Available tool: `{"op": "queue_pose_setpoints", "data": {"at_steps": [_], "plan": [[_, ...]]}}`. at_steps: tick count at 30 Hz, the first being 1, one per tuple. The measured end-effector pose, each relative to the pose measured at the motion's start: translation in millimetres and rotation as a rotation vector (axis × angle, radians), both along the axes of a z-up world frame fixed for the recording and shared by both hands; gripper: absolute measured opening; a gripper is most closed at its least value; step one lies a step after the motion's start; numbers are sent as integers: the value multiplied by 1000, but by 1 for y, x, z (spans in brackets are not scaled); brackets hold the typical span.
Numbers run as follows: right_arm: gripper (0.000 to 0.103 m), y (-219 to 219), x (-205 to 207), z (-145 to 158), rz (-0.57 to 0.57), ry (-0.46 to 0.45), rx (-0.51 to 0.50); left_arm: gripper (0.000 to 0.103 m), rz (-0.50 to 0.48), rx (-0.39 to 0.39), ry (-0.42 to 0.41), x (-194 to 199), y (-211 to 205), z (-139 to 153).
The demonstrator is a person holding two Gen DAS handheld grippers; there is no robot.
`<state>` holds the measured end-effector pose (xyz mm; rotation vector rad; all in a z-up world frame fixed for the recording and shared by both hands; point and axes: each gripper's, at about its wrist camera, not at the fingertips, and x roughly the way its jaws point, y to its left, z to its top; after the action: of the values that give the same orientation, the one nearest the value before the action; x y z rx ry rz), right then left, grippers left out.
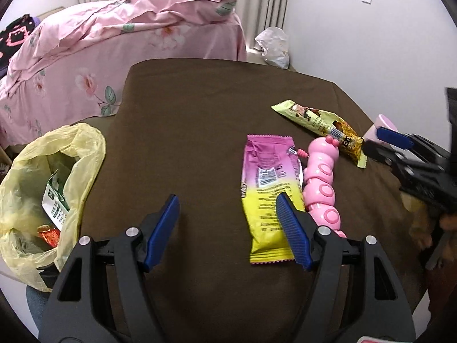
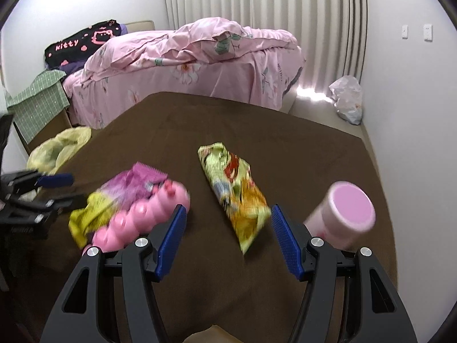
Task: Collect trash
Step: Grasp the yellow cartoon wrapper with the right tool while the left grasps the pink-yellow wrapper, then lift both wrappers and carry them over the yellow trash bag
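A pink-and-yellow snack wrapper (image 1: 270, 197) lies flat on the brown table cover (image 1: 185, 131). My left gripper (image 1: 228, 217) hovers open just left of it, its right pad over the wrapper's lower edge, nothing between the pads. A green-and-orange wrapper (image 1: 322, 128) lies farther right. In the right wrist view that wrapper (image 2: 234, 191) lies ahead of my open right gripper (image 2: 227, 228), its near end between the pads without touching either. The pink-and-yellow wrapper (image 2: 114, 200) shows blurred at the left. A yellow trash bag (image 1: 48, 188) holding some packets hangs open at the table's left edge.
A pink caterpillar toy (image 1: 321, 185) lies against the pink-and-yellow wrapper. A pink-lidded cup (image 2: 345, 217) stands at the right, beside my right gripper. Behind the table is a bed with pink bedding (image 1: 114, 43). A white plastic bag (image 2: 347, 101) sits on the floor by the wall.
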<state>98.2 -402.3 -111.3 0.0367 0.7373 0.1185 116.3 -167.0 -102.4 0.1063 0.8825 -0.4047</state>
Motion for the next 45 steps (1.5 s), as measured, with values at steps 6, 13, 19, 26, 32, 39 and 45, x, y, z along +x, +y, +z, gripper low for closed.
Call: {"op": "queue_pose_setpoints", "data": {"at_steps": [6,13,19,26,32,39,45], "plan": [[56,4,37,-18,-10,65,-42,66,-16,-26,8,-4,5,6],[31,1,17,-23,54,93,54,66,-62,-85,43,-6,4,6],[30,1,-25,-18,57,74,81,66,-105,-183,107,-8,5,3],[30,-13,-65,-21,-5,70,167,65,-82,-132,122,3,-9,-2],[30,-20,-82,-30,-45,81,214,43,-108,5,101,0,-32,-10],[30,-20,-92,-24,-51,70,233,36,-82,-18,36,-12,-18,0],[30,-13,-99,5,-45,3,218,36,-45,-40,-94,-28,5,36]]}}
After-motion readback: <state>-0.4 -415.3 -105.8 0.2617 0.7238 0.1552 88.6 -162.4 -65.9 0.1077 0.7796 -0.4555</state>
